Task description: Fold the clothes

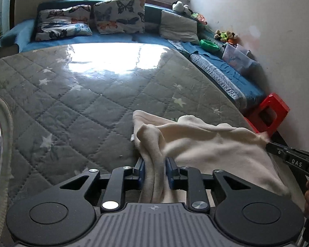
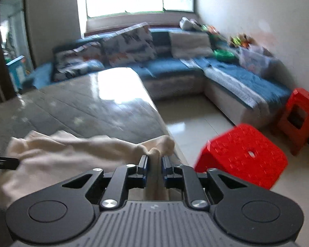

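The cream garment [image 1: 205, 144] is gripped at two bunched edges by the left gripper [image 1: 153, 168] and right gripper [image 2: 153, 165]; spreading flat on the quilted table [image 1: 82, 107] is judged next.

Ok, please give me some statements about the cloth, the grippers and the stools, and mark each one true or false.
1. The cream cloth lies partly on the grey quilted surface. True.
2. The left gripper has cloth between its fingers. True.
3. The right gripper is empty. False: cream cloth runs between its fingers.
4. The stool nearest the right gripper is blue. False: it is red.
5. Butterfly-print pillows rest on the blue sofa. True.
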The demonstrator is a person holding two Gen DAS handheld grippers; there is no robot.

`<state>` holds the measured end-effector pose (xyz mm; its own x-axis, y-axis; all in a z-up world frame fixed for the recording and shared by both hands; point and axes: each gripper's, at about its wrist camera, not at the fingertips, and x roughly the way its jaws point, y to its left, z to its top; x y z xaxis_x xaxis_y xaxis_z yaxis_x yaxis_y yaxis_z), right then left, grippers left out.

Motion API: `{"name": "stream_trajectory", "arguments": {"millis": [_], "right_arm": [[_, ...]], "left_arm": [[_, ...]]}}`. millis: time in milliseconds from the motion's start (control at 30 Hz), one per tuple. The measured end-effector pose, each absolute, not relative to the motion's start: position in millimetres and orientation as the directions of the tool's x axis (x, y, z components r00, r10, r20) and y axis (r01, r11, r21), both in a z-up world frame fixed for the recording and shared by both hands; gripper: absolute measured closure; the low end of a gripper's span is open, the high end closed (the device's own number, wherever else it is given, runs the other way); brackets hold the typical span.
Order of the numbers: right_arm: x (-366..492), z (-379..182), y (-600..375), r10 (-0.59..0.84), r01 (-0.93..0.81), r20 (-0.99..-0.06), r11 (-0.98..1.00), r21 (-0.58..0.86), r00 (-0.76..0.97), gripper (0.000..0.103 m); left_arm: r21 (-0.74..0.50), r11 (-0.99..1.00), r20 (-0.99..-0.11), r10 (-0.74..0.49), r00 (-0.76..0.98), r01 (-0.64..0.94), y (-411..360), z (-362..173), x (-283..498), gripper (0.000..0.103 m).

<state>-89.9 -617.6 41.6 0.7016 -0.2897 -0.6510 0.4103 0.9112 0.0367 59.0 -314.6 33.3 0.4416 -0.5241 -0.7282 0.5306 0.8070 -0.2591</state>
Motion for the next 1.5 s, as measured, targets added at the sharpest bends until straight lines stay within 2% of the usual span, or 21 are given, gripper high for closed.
{"name": "stream_trajectory", "arguments": {"millis": [100, 367, 867, 1067, 1233, 1267, 1300, 1367, 1500], "right_arm": [[-94.0, 47.5, -615.6, -0.282, 0.399, -0.639, 0.916, 0.043, 0.716, 0.088], [-70.9, 48.7, -598.7, -0.131, 0.289, -0.642, 0.946, 0.146, 0.755, 0.088], [-26.5, 30.2, -580.1, -0.177, 0.281, -0.661, 0.958, 0.055, 0.730, 0.088], [-30.9, 36.5, -564.2, -0.161, 0.240, -0.639, 0.970, 0.038, 0.752, 0.081], [-26.4, 29.3, -547.9, -0.170, 0.210, -0.649, 0.978, -0.016, 0.742, 0.076], [-28.5, 30.8, -545.9, -0.169, 0.207, -0.645, 0.978, -0.017, 0.745, 0.075], [-31.1, 32.9, -544.5, -0.163, 0.204, -0.643, 0.979, -0.010, 0.749, 0.070], [-39.6, 36.4, -540.1, -0.153, 0.195, -0.635, 0.981, -0.004, 0.757, 0.059], [-68.0, 41.6, -535.4, -0.143, 0.181, -0.621, 0.984, -0.002, 0.771, 0.059]], "left_arm": [[-0.226, 0.822, -0.727, -0.500, 0.471, 0.523, -310.0, 40.8, 59.6, 0.066], [-0.225, 0.806, -0.700, -0.524, 0.484, 0.547, -322.4, 54.9, 60.9, 0.068], [-0.199, 0.780, -0.722, -0.526, 0.449, 0.594, -368.5, 30.5, 83.5, 0.067], [-0.193, 0.784, -0.720, -0.521, 0.458, 0.590, -367.0, 30.9, 85.5, 0.066], [-0.188, 0.784, -0.713, -0.523, 0.466, 0.592, -360.4, 38.2, 77.9, 0.058], [-0.183, 0.783, -0.711, -0.523, 0.470, 0.595, -358.5, 40.4, 75.0, 0.053], [-0.170, 0.783, -0.710, -0.519, 0.477, 0.599, -356.7, 42.8, 71.4, 0.049], [-0.139, 0.784, -0.706, -0.507, 0.494, 0.606, -353.0, 47.1, 63.6, 0.048], [-0.101, 0.785, -0.690, -0.498, 0.526, 0.611, -338.4, 51.6, 45.3, 0.039]]}}
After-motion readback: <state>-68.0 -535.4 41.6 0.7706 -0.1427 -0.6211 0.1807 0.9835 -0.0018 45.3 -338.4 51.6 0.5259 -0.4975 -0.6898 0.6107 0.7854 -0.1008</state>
